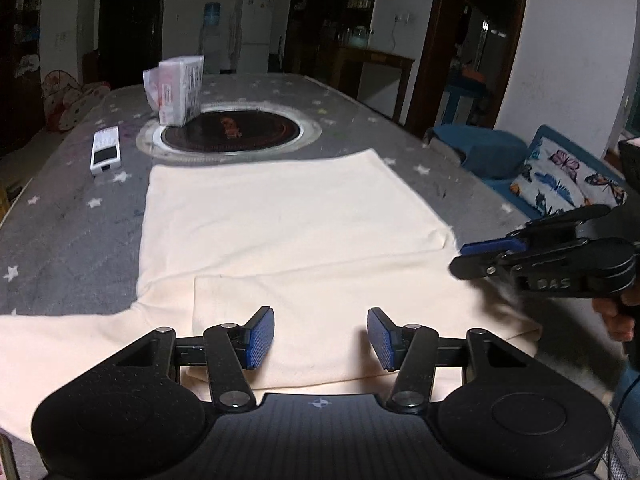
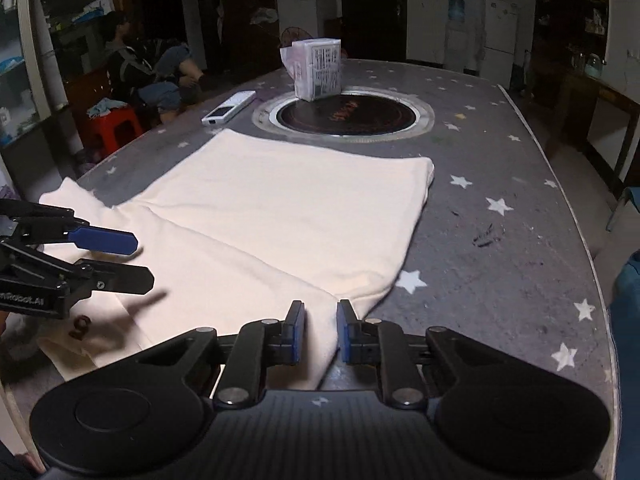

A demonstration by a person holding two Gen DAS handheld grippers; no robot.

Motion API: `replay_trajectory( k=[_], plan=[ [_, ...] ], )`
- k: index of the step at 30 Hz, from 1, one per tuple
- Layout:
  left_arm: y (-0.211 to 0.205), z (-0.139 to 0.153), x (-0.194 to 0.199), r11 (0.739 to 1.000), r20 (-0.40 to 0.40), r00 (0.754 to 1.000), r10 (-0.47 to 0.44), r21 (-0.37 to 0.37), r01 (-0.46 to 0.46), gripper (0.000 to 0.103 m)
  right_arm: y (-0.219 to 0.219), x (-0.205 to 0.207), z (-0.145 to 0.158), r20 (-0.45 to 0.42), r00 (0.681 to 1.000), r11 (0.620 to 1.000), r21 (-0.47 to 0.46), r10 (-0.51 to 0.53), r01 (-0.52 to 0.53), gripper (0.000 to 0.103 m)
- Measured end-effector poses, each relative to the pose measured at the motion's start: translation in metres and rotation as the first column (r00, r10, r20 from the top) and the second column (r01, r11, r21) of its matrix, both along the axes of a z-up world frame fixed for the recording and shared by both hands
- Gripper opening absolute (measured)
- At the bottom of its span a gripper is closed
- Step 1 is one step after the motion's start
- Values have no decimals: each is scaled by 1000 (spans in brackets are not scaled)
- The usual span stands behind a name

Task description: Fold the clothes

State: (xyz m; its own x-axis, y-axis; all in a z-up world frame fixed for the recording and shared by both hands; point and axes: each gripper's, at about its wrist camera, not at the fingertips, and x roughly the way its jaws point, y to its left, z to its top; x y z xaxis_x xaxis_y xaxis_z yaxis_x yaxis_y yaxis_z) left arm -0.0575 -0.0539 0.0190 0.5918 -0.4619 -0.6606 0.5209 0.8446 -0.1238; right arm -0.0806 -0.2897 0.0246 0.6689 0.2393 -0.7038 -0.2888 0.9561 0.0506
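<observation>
Where the cream garment [image 1: 296, 220] lies flat on the near half of the grey, star-printed worktop [image 1: 72, 232], a folded panel overlaps its near part, and one sleeve runs off to the near left in the left wrist view; the left hand-held gripper [image 1: 321, 338] hangs over that near panel with its blue pads spread and nothing between them; the right hand-held gripper [image 2: 320, 332] stands at the garment's near right edge, jaws narrowly apart with cloth showing in the gap, though whether the pads press it I cannot tell; beyond the garment a round dark inset [image 1: 231, 134] sits mid-worktop, a white packet [image 1: 180, 90] upright at its far left rim, a white remote [image 1: 105, 151] further left.
</observation>
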Motion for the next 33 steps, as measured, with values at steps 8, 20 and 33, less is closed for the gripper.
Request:
replay_trajectory(
  k=[8, 20, 33],
  plan=[
    [6, -1, 1, 999, -1, 1000, 22, -31, -22, 54, 20, 1, 11, 46, 997, 998, -12, 62, -61, 16],
    [29, 6, -3, 996, 2, 997, 73, -54, -73, 54, 47, 3, 4, 37, 994, 994, -24, 104, -103, 16],
    [93, 36, -8, 947, 55, 945, 321, -52, -318, 55, 112, 29, 11, 63, 963, 964, 7, 263, -264, 16]
  ],
)
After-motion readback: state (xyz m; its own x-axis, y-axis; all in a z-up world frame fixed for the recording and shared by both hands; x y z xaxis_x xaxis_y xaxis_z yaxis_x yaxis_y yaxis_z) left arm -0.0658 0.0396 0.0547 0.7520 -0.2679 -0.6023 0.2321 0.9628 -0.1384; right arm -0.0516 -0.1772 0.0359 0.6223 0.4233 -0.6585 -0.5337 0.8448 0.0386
